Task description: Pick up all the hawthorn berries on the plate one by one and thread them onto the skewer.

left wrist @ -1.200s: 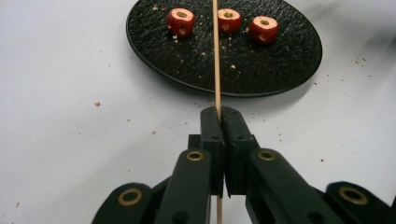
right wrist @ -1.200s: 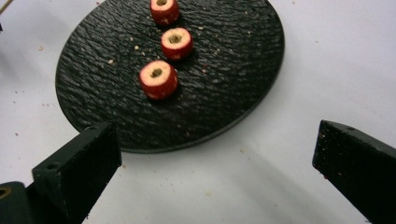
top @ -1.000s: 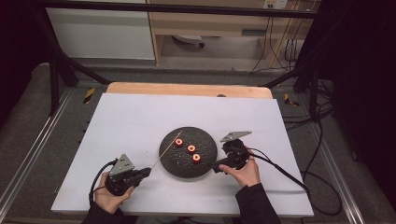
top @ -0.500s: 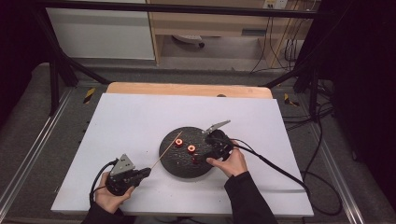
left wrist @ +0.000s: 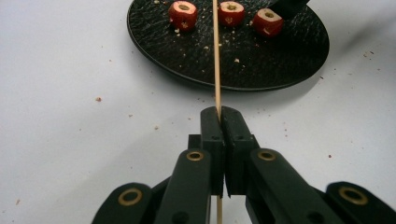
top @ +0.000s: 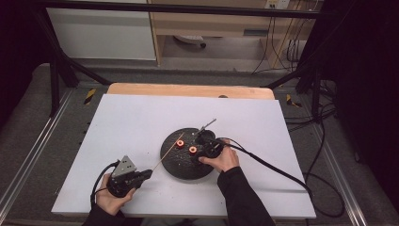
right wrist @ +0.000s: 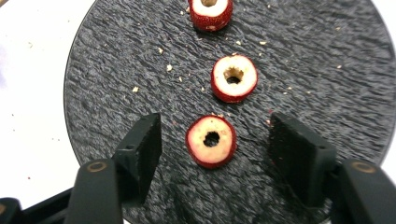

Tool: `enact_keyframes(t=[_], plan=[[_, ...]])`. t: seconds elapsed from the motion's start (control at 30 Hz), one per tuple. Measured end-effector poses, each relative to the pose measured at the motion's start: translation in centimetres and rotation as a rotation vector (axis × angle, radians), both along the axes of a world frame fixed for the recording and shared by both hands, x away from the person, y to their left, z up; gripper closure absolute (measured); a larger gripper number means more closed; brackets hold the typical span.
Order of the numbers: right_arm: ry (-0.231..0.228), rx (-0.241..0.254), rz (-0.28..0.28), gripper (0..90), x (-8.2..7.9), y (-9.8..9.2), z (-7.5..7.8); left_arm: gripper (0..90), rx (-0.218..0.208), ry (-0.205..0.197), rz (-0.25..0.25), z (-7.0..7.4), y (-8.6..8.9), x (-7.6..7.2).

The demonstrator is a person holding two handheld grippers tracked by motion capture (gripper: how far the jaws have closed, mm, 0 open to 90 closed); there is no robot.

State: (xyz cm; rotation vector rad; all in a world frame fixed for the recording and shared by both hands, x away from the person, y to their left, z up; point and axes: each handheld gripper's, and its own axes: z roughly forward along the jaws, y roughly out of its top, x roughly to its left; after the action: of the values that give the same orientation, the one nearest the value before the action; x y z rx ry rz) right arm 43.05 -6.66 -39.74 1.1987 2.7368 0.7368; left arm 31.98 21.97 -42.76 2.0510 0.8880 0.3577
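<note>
Skewer (left wrist: 216,51) clamped in left claw (left wrist: 220,116); right claw (right wrist: 215,140) closing around cored fruit (right wrist: 211,141).

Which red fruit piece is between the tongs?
The nearest cored red piece on the black plate sits between the right tongs, untouched. The other two pieces lie farther along the row.

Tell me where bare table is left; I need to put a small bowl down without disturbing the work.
The white table is bare behind the black plate, up to the wooden edge, and right of it. It is crowded on the plate, with the fruit pieces and right gripper, and along the skewer to the left gripper.
</note>
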Motion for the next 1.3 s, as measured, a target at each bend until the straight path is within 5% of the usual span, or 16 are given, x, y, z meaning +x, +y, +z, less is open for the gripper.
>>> enact_keyframes(t=[0.63,1.3], plan=[[0.13,0.001,-0.031,58.4,1.3,0.2,-1.0,88.1,0.008,0.002,-0.005,-0.1,-0.1,0.0],[0.16,-0.004,-0.043,60.2,1.5,0.2,-1.2,88.1,0.007,0.0,-0.006,-0.1,-0.1,-0.1]])
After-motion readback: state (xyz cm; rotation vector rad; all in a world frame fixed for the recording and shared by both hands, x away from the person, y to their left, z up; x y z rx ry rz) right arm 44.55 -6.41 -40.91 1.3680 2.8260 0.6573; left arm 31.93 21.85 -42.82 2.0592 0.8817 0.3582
